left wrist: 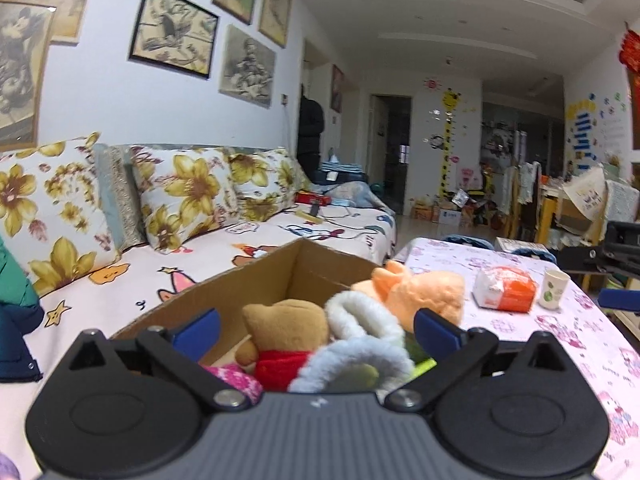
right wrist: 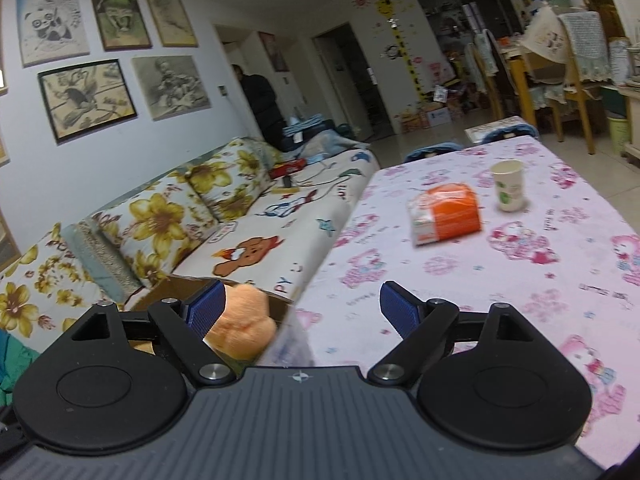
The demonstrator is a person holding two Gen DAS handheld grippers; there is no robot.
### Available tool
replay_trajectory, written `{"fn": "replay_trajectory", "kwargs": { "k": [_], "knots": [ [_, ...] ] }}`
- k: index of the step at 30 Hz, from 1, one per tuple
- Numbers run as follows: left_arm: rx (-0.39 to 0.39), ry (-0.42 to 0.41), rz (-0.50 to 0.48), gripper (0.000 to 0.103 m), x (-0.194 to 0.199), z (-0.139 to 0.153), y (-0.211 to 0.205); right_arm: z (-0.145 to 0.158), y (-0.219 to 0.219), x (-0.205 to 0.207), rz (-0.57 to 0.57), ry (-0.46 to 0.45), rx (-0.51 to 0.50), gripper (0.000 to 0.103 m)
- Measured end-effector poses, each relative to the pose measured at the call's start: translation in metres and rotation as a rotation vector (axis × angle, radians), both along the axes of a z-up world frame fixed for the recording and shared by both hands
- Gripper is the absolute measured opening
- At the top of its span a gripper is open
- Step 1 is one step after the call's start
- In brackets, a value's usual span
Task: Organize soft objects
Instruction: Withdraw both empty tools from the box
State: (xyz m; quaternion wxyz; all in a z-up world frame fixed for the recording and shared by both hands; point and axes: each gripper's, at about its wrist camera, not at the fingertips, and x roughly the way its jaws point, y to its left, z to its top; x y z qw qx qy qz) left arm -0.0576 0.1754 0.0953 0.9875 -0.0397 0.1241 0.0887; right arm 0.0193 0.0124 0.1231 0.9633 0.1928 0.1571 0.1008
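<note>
Left gripper [left wrist: 316, 330], jaws wide and holding nothing, is hovering just over the box [left wrist: 256, 280], where we are seeing toys [left wrist: 288, 344] piled. Right gripper [right wrist: 300, 306], equally open and empty, is probably facing the orange pack [right wrist: 444, 214], well ahead.

both wrist views low, facing forward; share table [left wrist: 560, 344], sofa [right wrist: 280, 216].
</note>
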Motion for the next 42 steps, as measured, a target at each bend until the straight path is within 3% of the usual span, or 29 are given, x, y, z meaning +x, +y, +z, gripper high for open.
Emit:
{"fn": "replay_trajectory", "kwargs": {
  "k": [7,19,42],
  "knots": [
    [-0.014,0.001,-0.075,0.102,-0.011,0.000,-0.018,-0.011,-0.004,-0.020,-0.065,0.020,-0.054,0.103],
    [-0.094,0.032,-0.066,0.102,-0.036,0.001,-0.035,-0.008,-0.016,-0.035,-0.111,0.012,-0.108,0.103],
    [-0.030,0.052,-0.085,0.102,-0.100,0.019,-0.049,-0.008,0.009,-0.089,-0.079,0.019,-0.206,0.103]
  ]
}}
